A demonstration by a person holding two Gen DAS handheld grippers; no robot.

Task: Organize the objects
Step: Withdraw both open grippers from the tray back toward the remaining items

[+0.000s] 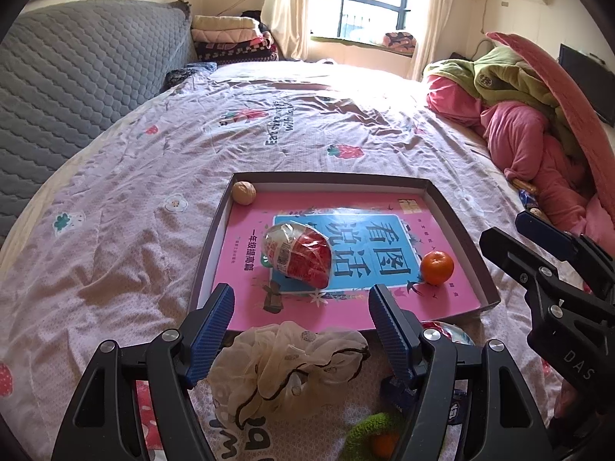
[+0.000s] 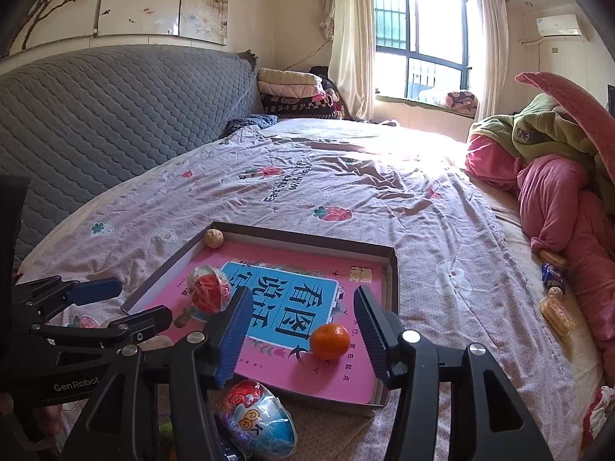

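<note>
A shallow cardboard tray (image 1: 461, 230) (image 2: 392, 269) lies on the bed with a pink book (image 1: 250, 230) (image 2: 357, 368) inside it. On the book rest a walnut (image 1: 243, 192) (image 2: 213, 238), a red wrapped packet (image 1: 298, 254) (image 2: 209, 292) and an orange mandarin (image 1: 436, 267) (image 2: 330, 340). My left gripper (image 1: 301, 299) stands open above the tray's near edge, with a crumpled cream cloth (image 1: 284, 368) below it. My right gripper (image 2: 300, 307) is open and empty, the mandarin lying on the book just beyond its fingers. The right gripper's body (image 1: 553, 292) shows at the right of the left wrist view.
A blue and red plastic egg toy (image 2: 257, 415) lies before the tray. A green knitted item with an orange centre (image 1: 376, 438) lies near the bottom edge. Pink and green bedding (image 1: 530, 115) is piled at right, with snack packets (image 2: 555, 313) beside it. A grey headboard (image 2: 115, 115) stands at left.
</note>
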